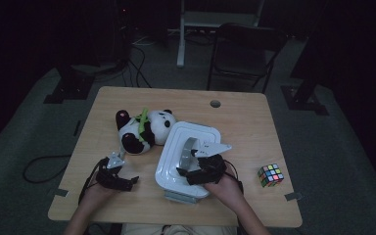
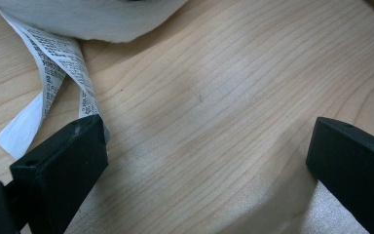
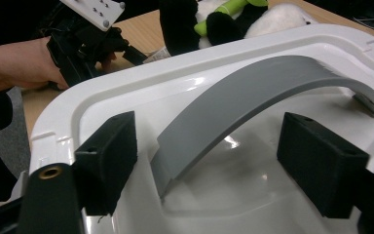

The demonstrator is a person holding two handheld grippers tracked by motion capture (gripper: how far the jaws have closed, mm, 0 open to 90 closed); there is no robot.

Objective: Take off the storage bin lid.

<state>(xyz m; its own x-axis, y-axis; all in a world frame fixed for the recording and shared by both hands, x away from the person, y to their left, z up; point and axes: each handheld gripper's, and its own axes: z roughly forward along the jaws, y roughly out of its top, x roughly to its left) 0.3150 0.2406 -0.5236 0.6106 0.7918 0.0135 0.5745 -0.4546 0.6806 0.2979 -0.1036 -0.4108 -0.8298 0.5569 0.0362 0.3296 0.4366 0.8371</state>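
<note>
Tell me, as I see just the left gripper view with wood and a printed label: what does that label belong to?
Observer: A plush panda lying on the table.
Operator: Where is the other gripper?
Observer: The right gripper stands open astride the grey handle of a white lid.
Operator: Anything else on the table?
Observer: A Rubik's cube near the right edge.
</note>
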